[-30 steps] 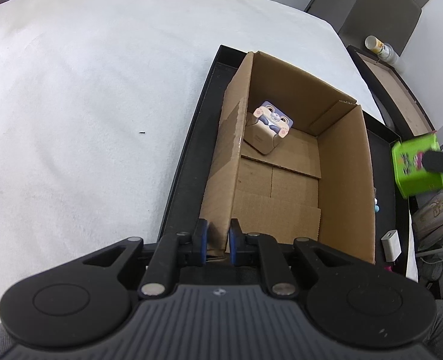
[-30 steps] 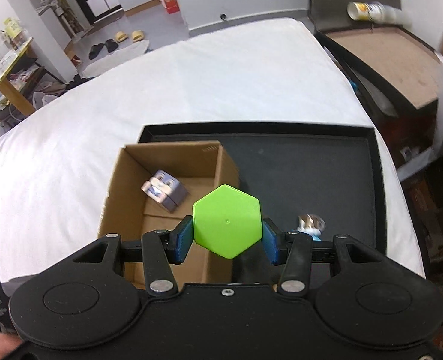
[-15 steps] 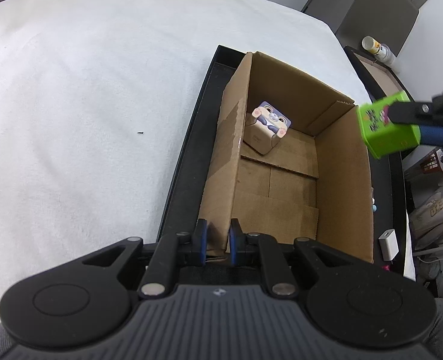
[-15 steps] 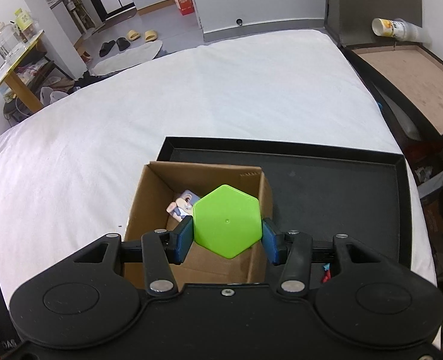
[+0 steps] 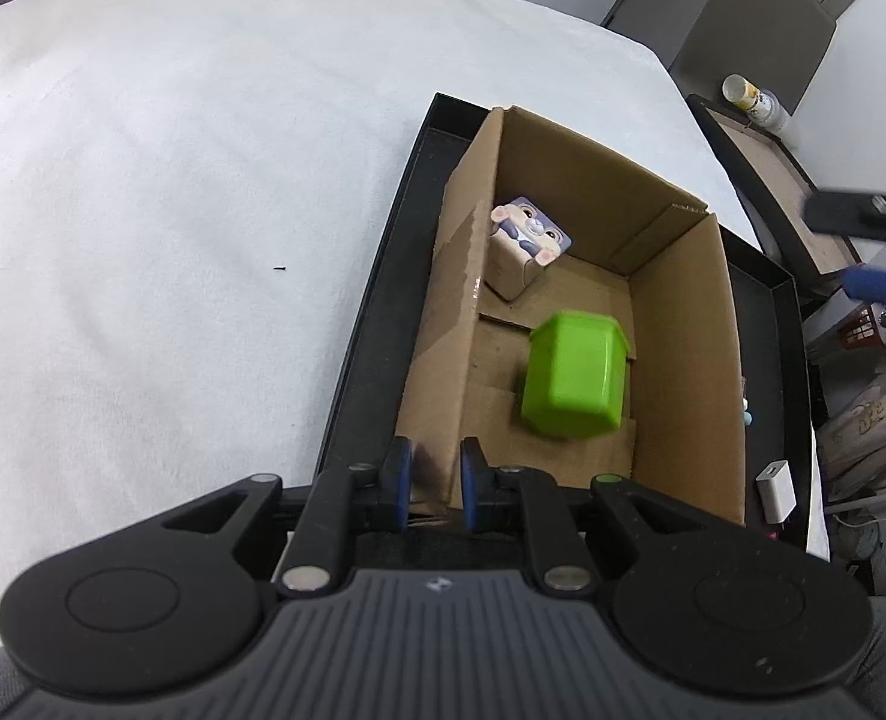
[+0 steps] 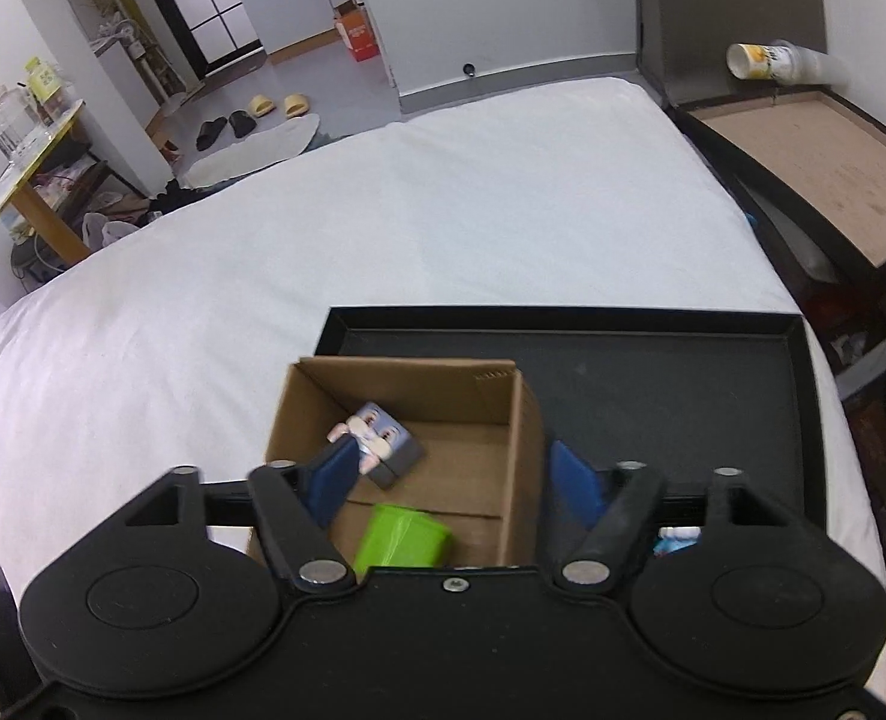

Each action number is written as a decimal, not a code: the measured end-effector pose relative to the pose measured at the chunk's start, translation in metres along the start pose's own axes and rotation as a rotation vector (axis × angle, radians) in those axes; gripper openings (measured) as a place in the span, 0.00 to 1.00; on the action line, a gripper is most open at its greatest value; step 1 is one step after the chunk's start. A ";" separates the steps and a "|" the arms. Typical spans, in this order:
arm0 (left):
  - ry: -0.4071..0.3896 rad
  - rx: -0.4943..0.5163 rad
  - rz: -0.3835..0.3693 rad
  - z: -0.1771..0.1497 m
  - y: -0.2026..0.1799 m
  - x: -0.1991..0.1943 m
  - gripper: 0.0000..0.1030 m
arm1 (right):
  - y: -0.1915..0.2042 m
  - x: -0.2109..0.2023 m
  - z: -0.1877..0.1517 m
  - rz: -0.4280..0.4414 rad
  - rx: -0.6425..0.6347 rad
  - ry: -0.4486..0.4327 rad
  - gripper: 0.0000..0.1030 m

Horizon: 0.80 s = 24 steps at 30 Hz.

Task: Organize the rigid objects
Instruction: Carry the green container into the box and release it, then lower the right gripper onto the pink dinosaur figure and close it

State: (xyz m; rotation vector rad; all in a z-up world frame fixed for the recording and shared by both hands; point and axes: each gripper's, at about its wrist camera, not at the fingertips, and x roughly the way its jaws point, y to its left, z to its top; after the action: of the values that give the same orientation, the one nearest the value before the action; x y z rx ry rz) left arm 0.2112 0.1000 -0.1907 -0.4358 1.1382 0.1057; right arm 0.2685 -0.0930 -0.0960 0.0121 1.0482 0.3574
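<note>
— Where's the green hexagonal container (image 5: 574,381)?

— Inside the cardboard box (image 5: 682,372), lower centre of my right view, below the right hand-held gripper (image 6: 451,477), whose jaws have just been opening and now stand wide, holding nothing.

— Count?

— Two items: it and one cartoon-printed cube box (image 5: 523,252).

— Left?

— My left hand-held gripper (image 5: 434,483) pinches the box's near wall.

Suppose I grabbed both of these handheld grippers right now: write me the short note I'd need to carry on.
Left gripper: shut on the near wall of the cardboard box, steadying it.
Right gripper: jaws just opened, nothing between them, above the box.
Green hexagonal container: inside the box, on its side.
Cartoon cube: in the box's far corner.
Box stands in the black tray.
Left: small items in the tray beside the box, including a white block.
</note>
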 end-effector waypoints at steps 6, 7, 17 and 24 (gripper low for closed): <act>0.002 -0.002 0.002 0.001 -0.001 0.000 0.15 | -0.024 -0.011 -0.018 -0.031 0.030 0.020 0.81; 0.001 -0.001 0.005 0.001 -0.002 0.001 0.15 | -0.028 -0.013 -0.021 -0.034 0.039 0.023 0.81; 0.005 0.002 0.017 0.000 -0.003 0.002 0.15 | -0.067 -0.031 -0.040 -0.100 0.100 0.050 0.84; 0.004 0.004 0.021 0.000 -0.004 0.003 0.15 | -0.089 -0.034 -0.054 -0.122 0.135 0.090 0.84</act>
State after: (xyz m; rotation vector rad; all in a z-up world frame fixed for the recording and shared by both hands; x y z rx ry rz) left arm 0.2138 0.0961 -0.1919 -0.4204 1.1470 0.1207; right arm 0.2325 -0.1954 -0.1110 0.0532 1.1548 0.1774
